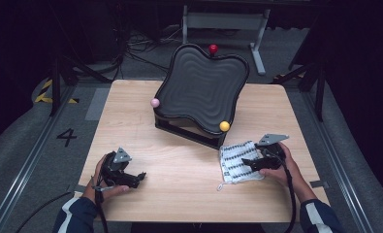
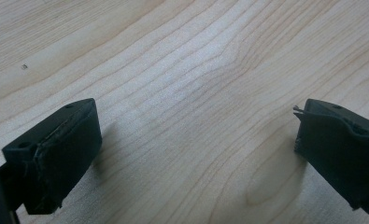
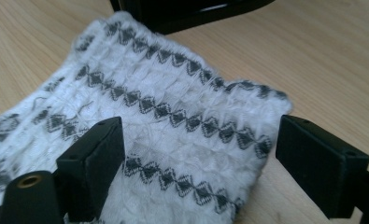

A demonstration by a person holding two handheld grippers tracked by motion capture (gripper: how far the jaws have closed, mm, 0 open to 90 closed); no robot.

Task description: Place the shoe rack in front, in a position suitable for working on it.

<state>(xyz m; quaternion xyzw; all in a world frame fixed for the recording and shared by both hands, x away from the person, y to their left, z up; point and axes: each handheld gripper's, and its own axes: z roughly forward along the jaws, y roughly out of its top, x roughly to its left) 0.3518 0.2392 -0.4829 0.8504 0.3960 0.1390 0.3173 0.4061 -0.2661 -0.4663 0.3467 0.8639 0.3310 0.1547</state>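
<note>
1. Table: wood top; black wavy tray on a stand toward 12 o'clock, with 3 balls on its rim.
2. Cloth: white with grey pattern, lies flat at 4 o'clock of the table, just in front of the tray stand; long axis runs roughly 11-to-5.
3. Right gripper: the nearer one, jaws spread wide over the cloth's right edge; cloth lies at its 12 o'clock, nothing pinched yet.
4. Left gripper: at 8 o'clock, well apart from the cloth, jaws wide over bare wood, holding nothing.

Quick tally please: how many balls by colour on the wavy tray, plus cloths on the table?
Red ball: 1
Pink ball: 1
Yellow ball: 1
White cloth with grey diamond pattern: 1
Total: 4
</note>
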